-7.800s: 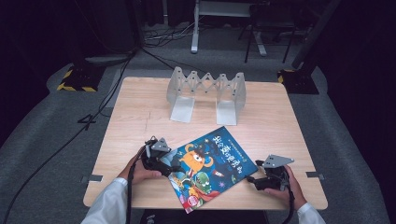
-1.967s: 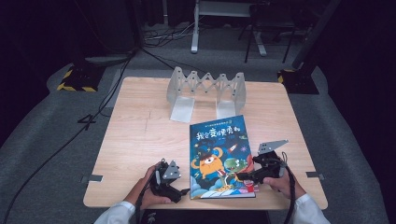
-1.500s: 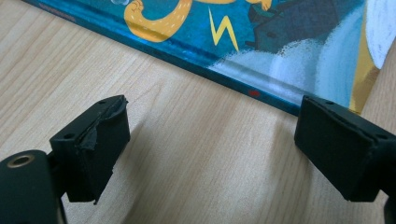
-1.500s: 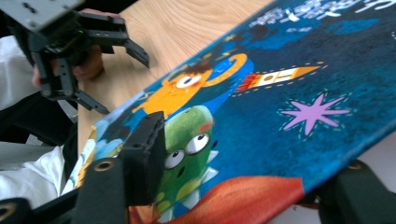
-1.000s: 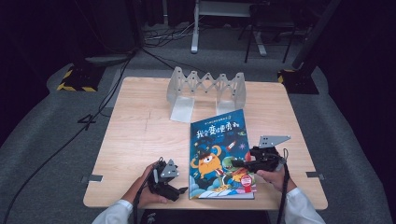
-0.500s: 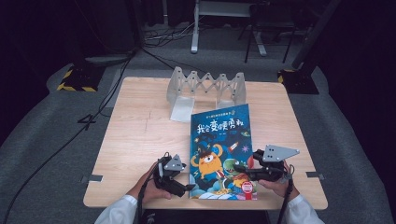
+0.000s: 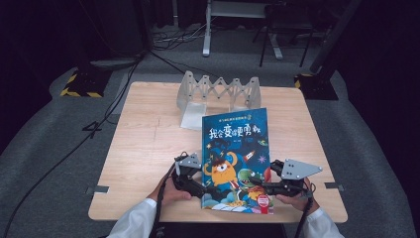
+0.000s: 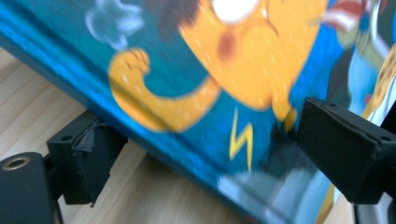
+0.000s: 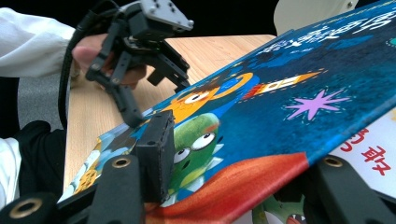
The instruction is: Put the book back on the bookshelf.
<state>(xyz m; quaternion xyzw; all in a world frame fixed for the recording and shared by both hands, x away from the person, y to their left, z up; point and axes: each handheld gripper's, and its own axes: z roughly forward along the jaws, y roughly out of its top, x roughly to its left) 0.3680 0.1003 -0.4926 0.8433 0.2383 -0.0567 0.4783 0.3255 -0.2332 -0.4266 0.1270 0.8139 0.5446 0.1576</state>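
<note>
A picture book (image 7: 233, 158) with a blue cover and an orange monster lies tilted near the table's front, its near end raised. My right gripper (image 7: 258, 186) is at its lower right edge. In the right gripper view one jaw sits on the cover (image 9: 289, 93) and the other under it, so this gripper (image 9: 252, 177) is shut on the book. My left gripper (image 7: 205, 187) is at the book's lower left edge. Its jaws have just been opening and now stand wide. The book's edge (image 8: 210, 93) runs between them, with one jaw below it and one over the cover.
A white accordion-style rack (image 7: 218, 91) stands at the far middle of the wooden table (image 7: 143, 148), just behind the book's top edge. A white flat piece (image 7: 193, 116) lies at its left foot. Dark floor with cables surrounds the table.
The book has straightened, and its top edge has come up toward the rack. My left gripper has slid right to the book's left edge. The right gripper has risen a little with the book.
</note>
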